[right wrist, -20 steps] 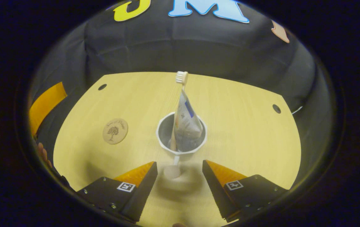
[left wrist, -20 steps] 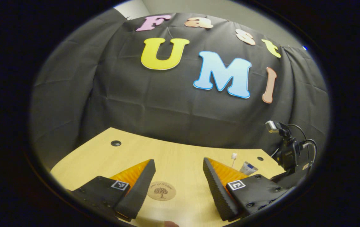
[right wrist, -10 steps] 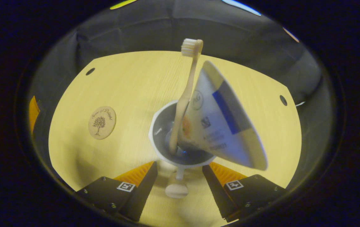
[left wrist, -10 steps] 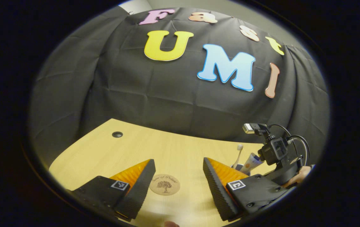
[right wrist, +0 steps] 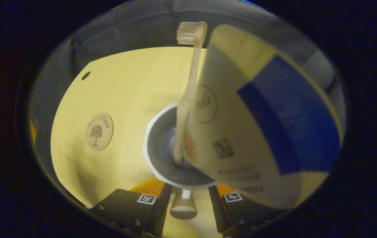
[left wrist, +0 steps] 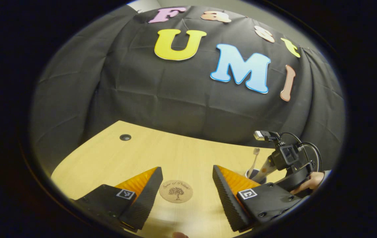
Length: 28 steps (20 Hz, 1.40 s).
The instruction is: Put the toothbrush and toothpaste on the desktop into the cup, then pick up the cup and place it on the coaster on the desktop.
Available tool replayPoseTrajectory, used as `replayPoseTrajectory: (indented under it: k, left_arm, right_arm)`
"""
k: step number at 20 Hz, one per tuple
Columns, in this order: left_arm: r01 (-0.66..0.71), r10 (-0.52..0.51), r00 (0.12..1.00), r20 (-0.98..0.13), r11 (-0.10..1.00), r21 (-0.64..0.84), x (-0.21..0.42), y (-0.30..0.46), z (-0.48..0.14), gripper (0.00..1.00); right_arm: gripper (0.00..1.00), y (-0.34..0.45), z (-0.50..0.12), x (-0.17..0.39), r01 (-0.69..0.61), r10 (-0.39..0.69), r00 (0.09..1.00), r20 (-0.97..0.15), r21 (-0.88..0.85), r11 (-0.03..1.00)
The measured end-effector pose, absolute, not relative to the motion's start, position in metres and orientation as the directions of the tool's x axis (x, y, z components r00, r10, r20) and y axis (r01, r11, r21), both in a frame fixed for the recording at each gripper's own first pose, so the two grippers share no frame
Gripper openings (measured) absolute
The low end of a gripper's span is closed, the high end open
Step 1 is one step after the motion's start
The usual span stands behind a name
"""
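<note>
On the pale wood-grain desk (right wrist: 125, 86) the right gripper (right wrist: 185, 201) pinches the white cup's (right wrist: 155, 158) handle stub — toothbrush (right wrist: 188, 82) & glossy toothpaste (right wrist: 257, 132) tube inside. Round wooden coaster (left wrist: 176, 191) w/ tree print lies flat — left gripper (left wrist: 188, 195) spread wide, empty.
</note>
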<state>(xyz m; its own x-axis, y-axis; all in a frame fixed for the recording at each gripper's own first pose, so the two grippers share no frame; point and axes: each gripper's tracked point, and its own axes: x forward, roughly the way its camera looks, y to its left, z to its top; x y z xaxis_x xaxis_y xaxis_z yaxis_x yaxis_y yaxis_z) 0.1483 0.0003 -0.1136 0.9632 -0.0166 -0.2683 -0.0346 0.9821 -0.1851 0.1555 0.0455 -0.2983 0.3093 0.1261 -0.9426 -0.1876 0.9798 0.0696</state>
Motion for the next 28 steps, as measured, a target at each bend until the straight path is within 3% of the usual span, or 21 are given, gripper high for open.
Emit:
replayPoseTrajectory:
  k: [1,2,3,11,22,23,24,25,26,28]
  left_arm:
    - [-0.036,-0.016,0.963,-0.269,0.982,-0.186,0.148,0.001,-0.114,0.97]
    - [-0.036,-0.016,0.963,-0.270,0.982,-0.188,0.147,0.001,-0.114,0.97]
    - [-0.038,-0.015,0.962,-0.271,0.981,-0.190,0.147,0.002,-0.114,0.97]
    - [-0.077,0.019,0.962,-0.272,0.976,-0.205,0.133,0.019,-0.112,0.97]
    - [-0.165,0.109,0.959,-0.261,0.965,-0.202,0.083,0.079,-0.105,0.98]
    - [-0.172,0.115,0.958,-0.264,0.963,-0.206,0.076,0.086,-0.105,1.00]
    - [-0.180,0.122,0.956,-0.266,0.962,-0.206,0.071,0.091,-0.105,0.97]
    - [-0.187,0.129,0.955,-0.267,0.961,-0.204,0.066,0.098,-0.105,1.00]
    - [-0.192,0.134,0.954,-0.269,0.960,-0.202,0.059,0.103,-0.106,0.97]
    - [-0.200,0.141,0.951,-0.276,0.959,-0.200,0.051,0.113,-0.107,1.00]
  right_arm:
    - [0.46,0.046,-0.298,0.154,-0.196,0.136,0.301,-0.944,0.079,0.977]
    - [0.46,0.043,-0.299,0.152,-0.183,0.126,0.300,-0.946,0.072,0.980]
    - [0.30,0.043,-0.289,0.152,-0.179,0.135,0.294,-0.946,0.084,0.980]
    - [0.28,0.051,-0.286,0.150,-0.201,0.171,0.308,-0.936,0.112,0.973]
    - [0.28,0.095,-0.215,0.149,-0.324,0.256,0.331,-0.908,0.146,0.935]
    - [0.24,0.103,-0.211,0.150,-0.337,0.262,0.331,-0.907,0.145,0.930]
    - [0.28,0.107,-0.204,0.151,-0.349,0.268,0.332,-0.905,0.146,0.926]
    - [0.24,0.113,-0.198,0.155,-0.360,0.274,0.332,-0.903,0.147,0.921]
    - [0.28,0.117,-0.196,0.154,-0.370,0.278,0.330,-0.902,0.148,0.917]
    - [0.24,0.130,-0.195,0.154,-0.388,0.280,0.327,-0.903,0.142,0.911]
